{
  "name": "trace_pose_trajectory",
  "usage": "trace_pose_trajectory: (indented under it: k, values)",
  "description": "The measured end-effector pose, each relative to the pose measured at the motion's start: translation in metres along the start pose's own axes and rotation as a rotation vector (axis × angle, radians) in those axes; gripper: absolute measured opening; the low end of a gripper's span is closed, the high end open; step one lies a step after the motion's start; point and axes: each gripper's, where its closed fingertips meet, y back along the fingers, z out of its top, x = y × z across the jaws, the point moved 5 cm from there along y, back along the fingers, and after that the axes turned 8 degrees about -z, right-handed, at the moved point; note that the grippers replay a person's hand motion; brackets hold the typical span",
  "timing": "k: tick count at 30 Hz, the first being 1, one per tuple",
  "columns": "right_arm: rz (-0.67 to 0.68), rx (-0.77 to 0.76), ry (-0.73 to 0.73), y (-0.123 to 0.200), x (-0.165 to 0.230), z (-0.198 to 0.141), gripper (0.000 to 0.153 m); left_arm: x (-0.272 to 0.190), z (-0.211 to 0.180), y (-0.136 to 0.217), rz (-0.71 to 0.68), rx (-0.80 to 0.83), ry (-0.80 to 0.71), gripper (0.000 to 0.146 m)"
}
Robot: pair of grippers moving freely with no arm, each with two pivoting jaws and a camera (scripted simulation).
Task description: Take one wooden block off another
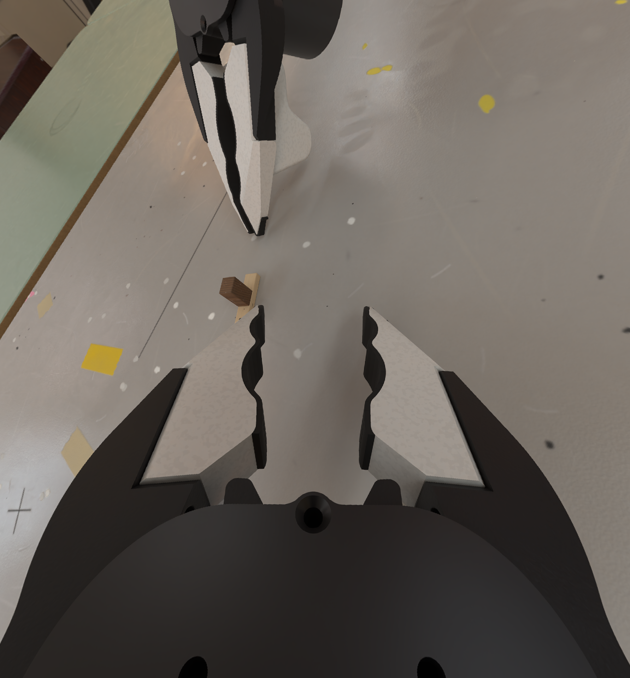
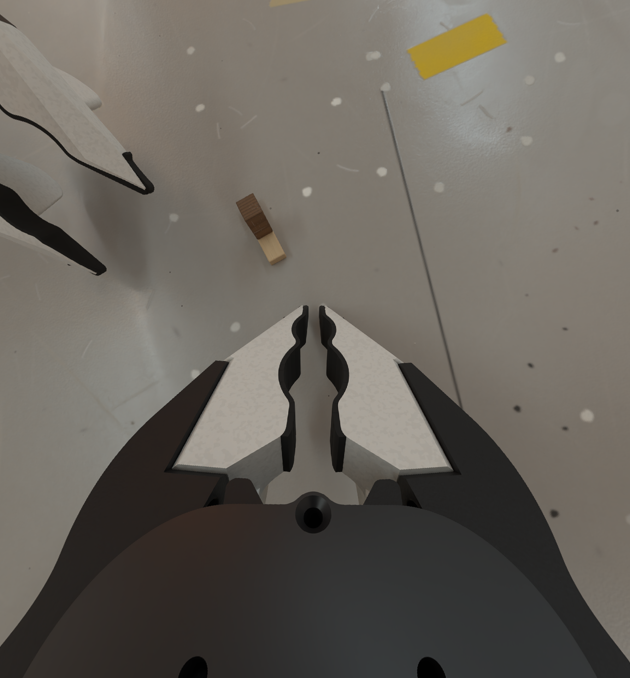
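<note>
The dark wooden block [image 2: 253,216] is seen lying across one end of the pale wooden block [image 2: 272,249], both on the grey speckled table [image 2: 489,293], just beyond and left of the left gripper [image 1: 313,312], whose jaws are spread and empty. The right gripper [image 2: 312,309] is held above the table near the pair, its jaws nearly closed on nothing. The lift is judged not yet begun. The dark block would best be gripped across its narrow sides and raised straight up, so that the pale block is not dragged along
</note>
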Motion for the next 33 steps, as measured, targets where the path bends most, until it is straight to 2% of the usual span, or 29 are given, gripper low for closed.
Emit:
trace_pose_trajectory:
  k: [33]
  values:
    - [-0.01,0.002,0.013,0.0001,0.0003,0.0003,0.005,0.0001,-0.0006,-0.0001,-0.003,0.012,-0.001,0.053]
